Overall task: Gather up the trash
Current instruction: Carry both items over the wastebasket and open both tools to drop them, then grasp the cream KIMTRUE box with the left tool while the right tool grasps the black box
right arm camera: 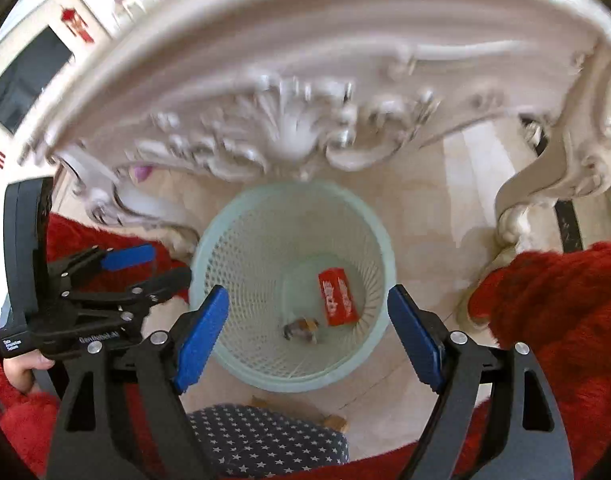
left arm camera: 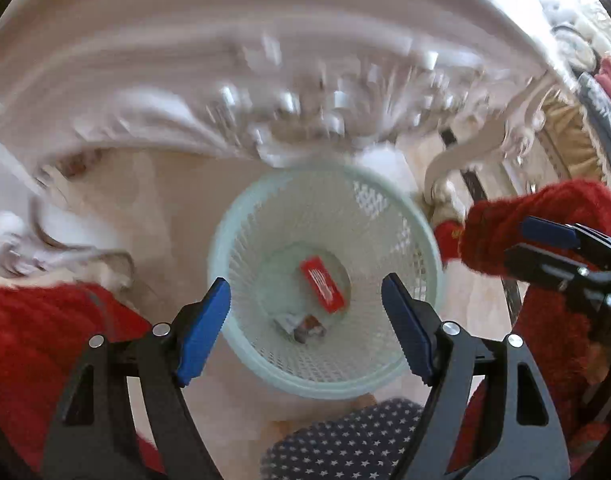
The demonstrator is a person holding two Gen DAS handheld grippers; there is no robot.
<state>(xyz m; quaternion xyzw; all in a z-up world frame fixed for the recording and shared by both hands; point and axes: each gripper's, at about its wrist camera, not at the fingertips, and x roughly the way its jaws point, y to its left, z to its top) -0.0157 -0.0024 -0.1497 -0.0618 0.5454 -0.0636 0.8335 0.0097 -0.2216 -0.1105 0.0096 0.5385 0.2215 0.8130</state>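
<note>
A pale green mesh waste basket (left arm camera: 249,216) stands on the floor below both grippers; it also shows in the right wrist view (right arm camera: 233,236). Inside lie a red packet (left arm camera: 321,285) (right arm camera: 337,297) and a small crumpled brown wrapper (left arm camera: 303,326) (right arm camera: 301,329). My left gripper (left arm camera: 305,330) is open and empty above the basket. My right gripper (right arm camera: 307,338) is open and empty above the basket too. The right gripper shows at the right edge of the left wrist view (left arm camera: 545,240), and the left one at the left of the right wrist view (right arm camera: 145,268).
A carved white table edge (right arm camera: 289,128) overhangs the far side of the basket, with a curved leg (right arm camera: 521,208) at right. A star-patterned dark cushion (right arm camera: 265,440) lies near the bottom. Red fuzzy sleeves (right arm camera: 553,312) flank the view. The floor is beige tile (right arm camera: 425,248).
</note>
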